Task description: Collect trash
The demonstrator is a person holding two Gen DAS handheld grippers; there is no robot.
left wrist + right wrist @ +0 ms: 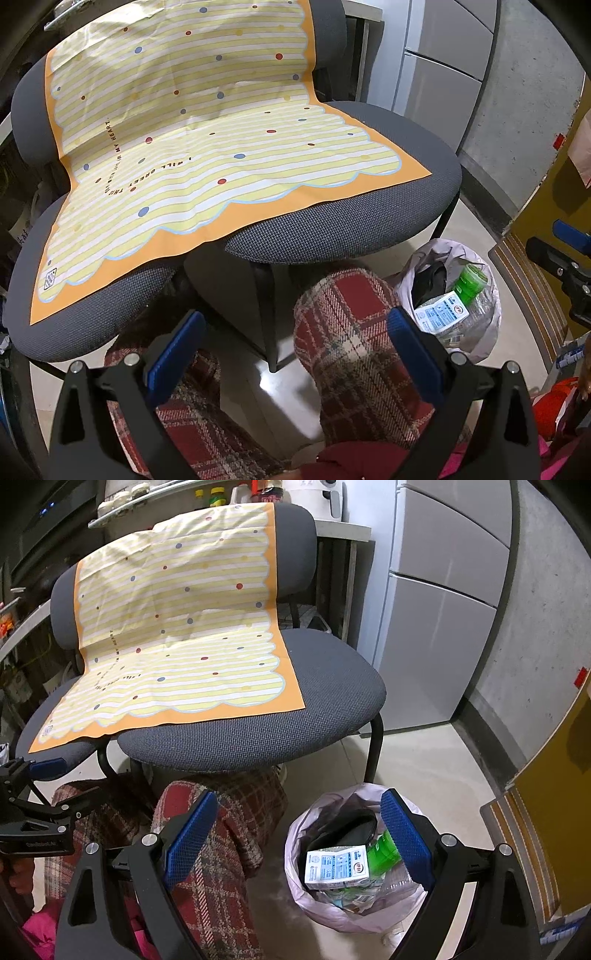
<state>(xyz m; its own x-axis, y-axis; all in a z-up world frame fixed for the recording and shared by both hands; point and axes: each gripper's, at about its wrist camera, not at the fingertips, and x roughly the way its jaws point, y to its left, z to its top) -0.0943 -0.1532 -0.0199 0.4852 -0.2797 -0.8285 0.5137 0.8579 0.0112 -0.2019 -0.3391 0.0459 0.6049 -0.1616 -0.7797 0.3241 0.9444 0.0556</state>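
Nearest the lenses, the left gripper (pixel 295 354) and the right gripper (pixel 299 842) both stood wide apart at the fingers, holding nothing, above the person's plaid-clad knees (pixel 343 332). Beyond them the grey chair (pixel 332 686) carried a striped, dotted cloth (pixel 177 635) with no litter visible on it. On the floor beside the chair leg sat the trash bag (pixel 354 912), its soft rim slack, with a black item (pixel 351 830), a white carton (pixel 336 864) and a green bottle (pixel 384 853) piled to the top. The likely trouble was that heap: another piece dropped on it might slide off, or a finger brushing the limp rim might tip the bag over.
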